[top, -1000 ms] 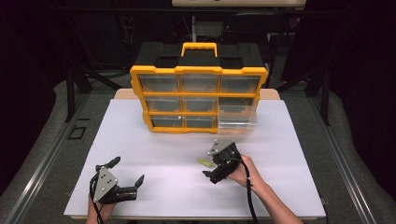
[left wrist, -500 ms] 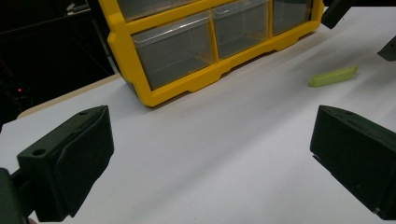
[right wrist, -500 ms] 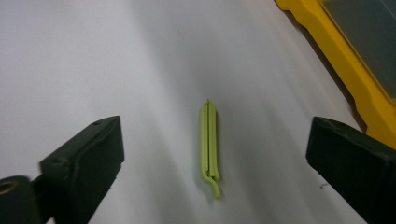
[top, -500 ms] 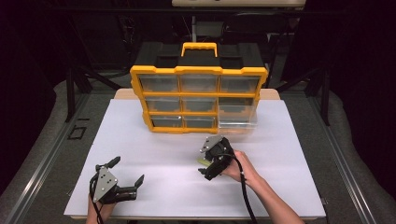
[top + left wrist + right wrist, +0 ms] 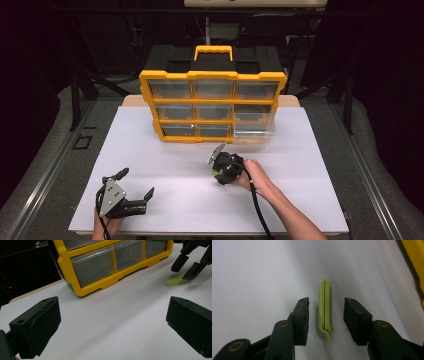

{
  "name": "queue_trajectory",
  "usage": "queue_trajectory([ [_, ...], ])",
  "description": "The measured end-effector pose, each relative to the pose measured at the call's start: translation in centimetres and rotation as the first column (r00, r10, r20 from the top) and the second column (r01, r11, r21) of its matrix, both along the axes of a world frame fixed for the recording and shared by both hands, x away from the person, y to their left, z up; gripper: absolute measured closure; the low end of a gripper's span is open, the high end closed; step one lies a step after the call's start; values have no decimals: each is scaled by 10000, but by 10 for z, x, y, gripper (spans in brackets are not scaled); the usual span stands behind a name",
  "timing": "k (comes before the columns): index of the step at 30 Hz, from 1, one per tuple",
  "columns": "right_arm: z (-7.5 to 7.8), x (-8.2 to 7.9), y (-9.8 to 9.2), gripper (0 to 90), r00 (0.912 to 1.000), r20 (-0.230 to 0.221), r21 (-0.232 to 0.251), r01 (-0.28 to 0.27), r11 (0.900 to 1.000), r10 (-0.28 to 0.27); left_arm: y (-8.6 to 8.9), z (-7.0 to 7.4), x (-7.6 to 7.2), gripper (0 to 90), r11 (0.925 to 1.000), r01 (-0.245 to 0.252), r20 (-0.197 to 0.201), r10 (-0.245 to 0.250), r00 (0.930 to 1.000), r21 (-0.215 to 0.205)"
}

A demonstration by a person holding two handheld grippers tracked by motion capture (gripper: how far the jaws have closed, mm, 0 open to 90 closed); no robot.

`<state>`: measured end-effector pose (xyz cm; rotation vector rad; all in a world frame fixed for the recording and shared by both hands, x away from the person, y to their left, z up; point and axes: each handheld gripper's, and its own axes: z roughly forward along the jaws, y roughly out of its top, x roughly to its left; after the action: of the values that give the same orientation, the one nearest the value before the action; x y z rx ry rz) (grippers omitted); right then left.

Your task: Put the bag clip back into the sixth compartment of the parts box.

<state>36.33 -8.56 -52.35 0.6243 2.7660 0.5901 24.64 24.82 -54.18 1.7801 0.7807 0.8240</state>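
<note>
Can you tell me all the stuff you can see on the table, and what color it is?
organizer box: 1, yellow frame with black top and clear drawers, far middle of the table; its lower right drawer sticks out
green strip: 1, light green, flat on the table between the right gripper's jaws, not touched
table: 1, white
left gripper: 1, black, near left, open
right gripper: 1, black, near middle, jaws just been closing around the strip
hands: 2, at the near edge

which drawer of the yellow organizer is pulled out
The bottom right drawer of the organizer: its clear front juts out past the yellow frame toward the right gripper, while the other drawers sit flush.
</note>
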Motion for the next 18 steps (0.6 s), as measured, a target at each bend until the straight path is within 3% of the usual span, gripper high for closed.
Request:
queue_trajectory([
  [6, 0, 5, 7, 681, 9991, -391, -484, 140, 9987, -159, -1, 0, 1, 0, 10000, 12, -5, -12, 10000, 13],
  [18, -5, 14, 17, 789, 9935, -1076, -1196, 239, 9925, -369, 1, 0, 0, 0, 10000, 23, -23, -23, 10000, -2],
])
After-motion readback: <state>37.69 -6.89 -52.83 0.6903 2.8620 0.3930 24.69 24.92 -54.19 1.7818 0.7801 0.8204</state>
